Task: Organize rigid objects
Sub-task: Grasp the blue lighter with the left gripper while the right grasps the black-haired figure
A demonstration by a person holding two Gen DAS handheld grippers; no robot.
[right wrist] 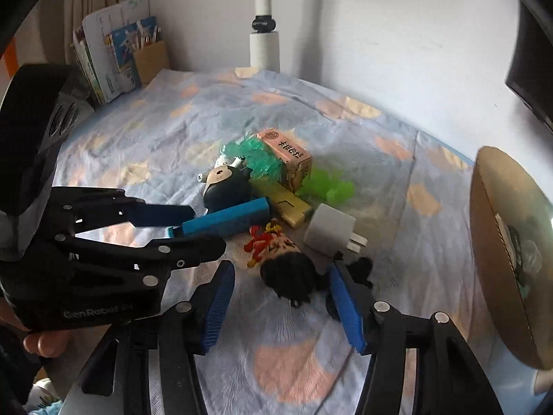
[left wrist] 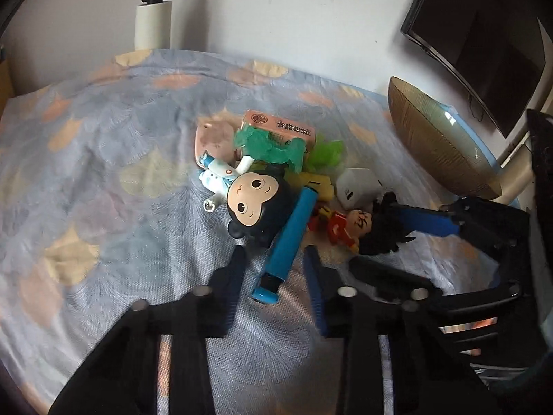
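A pile of small objects lies on the blue patterned cloth [left wrist: 103, 173]. A long blue stick-shaped object [left wrist: 290, 238] lies between the fingers of my open left gripper [left wrist: 274, 263], its near end in the gap. A big-headed black-haired doll [left wrist: 259, 200] lies beside it. A spiky black-haired figure in red [right wrist: 287, 269] lies between the fingers of my open right gripper [right wrist: 281, 276]. An orange carton [right wrist: 287, 159], green plastic pieces [right wrist: 325, 186], a yellow block [right wrist: 287, 204] and a white charger [right wrist: 330, 230] lie behind.
A brown cardboard bowl [right wrist: 504, 252] stands at the right edge of the cloth. A white lamp pole [right wrist: 264, 34] rises at the back. Books and papers [right wrist: 114, 52] lean at the back left. A dark screen [left wrist: 484, 41] hangs on the right wall.
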